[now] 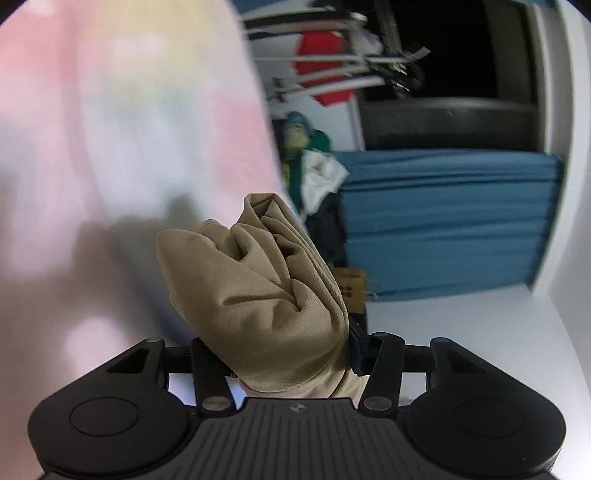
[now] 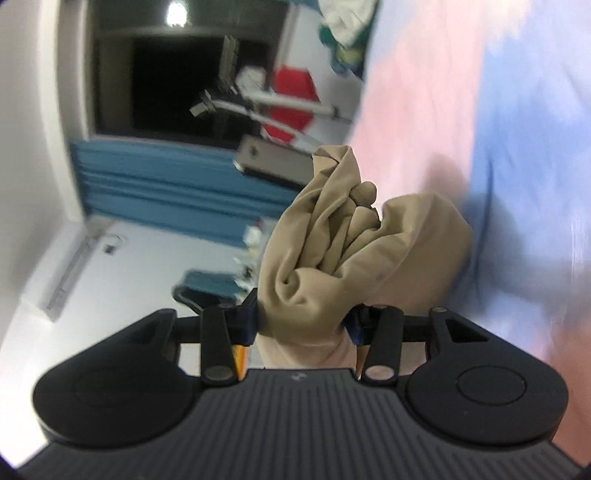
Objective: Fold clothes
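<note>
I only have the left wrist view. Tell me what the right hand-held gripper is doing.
Observer: The right hand-held gripper is closed on a bunch of tan fabric.
Operator: Report what lies behind that bunch.
Observer: A blurred pink and blue sheet, on the right of that view.
Operator: Name something to its left.
Observer: A dark opening with a bright light spot above it.

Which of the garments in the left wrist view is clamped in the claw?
The beige garment, bunched between the left claw fingers; the red garment hangs on a rack, and the green-and-white clothes lie heaped behind.
</note>
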